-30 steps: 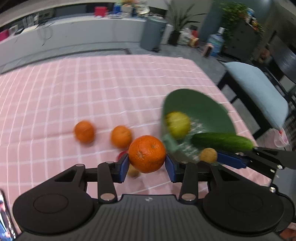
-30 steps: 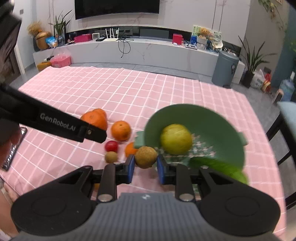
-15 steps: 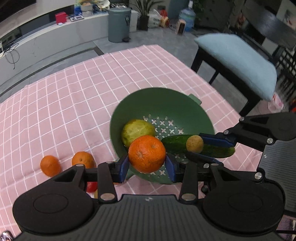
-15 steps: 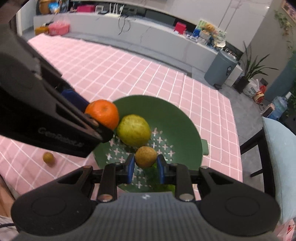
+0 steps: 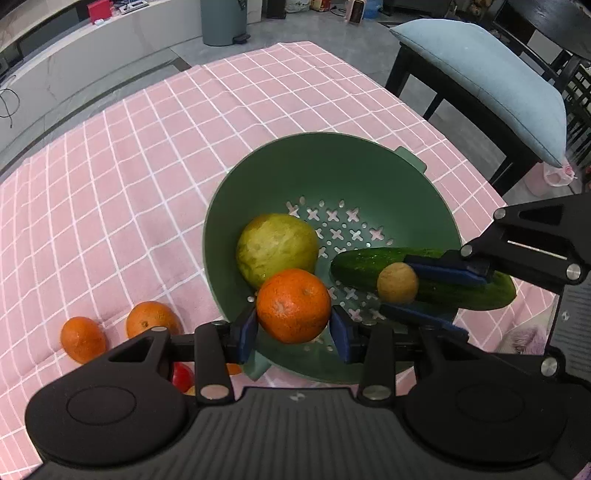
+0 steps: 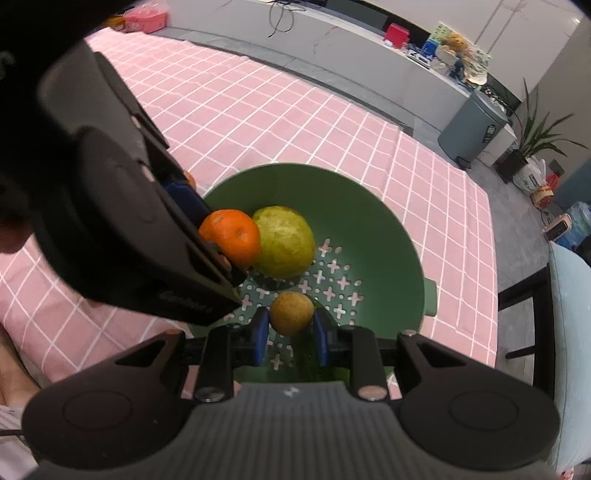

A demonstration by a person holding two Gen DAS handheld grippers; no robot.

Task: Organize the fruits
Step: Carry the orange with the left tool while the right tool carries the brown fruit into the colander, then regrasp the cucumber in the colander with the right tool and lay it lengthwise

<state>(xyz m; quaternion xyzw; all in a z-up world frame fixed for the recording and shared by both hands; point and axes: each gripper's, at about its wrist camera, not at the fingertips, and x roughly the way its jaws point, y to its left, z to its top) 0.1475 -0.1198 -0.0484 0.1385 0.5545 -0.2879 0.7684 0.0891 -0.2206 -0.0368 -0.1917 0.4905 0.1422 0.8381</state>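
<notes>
The left gripper point(image 5: 293, 328) clamps an orange point(image 5: 293, 305) between its blue pads, holding it over the near left part of the green colander point(image 5: 332, 177). The right gripper point(image 6: 290, 332) pinches a small brownish-yellow fruit point(image 6: 291, 312) and holds it over the colander's perforated floor, above the cucumber point(image 5: 354, 266). In the left wrist view the right gripper point(image 5: 417, 291) enters from the right, its small fruit point(image 5: 398, 282) in front of the cucumber, which lies across the right side of the colander with its far end jutting past the rim. A large yellow-green fruit point(image 5: 277, 249) rests on the left of the colander floor, just beyond the held orange. In the right wrist view the left gripper's fingers point(image 6: 184, 195) come in from the left, and its orange point(image 6: 229, 237) sits right against the yellow-green fruit point(image 6: 286, 242).

The colander stands on a pink checked tablecloth point(image 5: 129, 166). On the cloth to its left lie two more oranges point(image 5: 83, 338) side by side, and nearer, partly hidden behind the left gripper's body, a small red fruit point(image 5: 183, 376). A chair with a pale blue cushion point(image 5: 487, 81) stands at the table's far right, and a grey bin point(image 5: 225, 22) stands on the floor beyond.
</notes>
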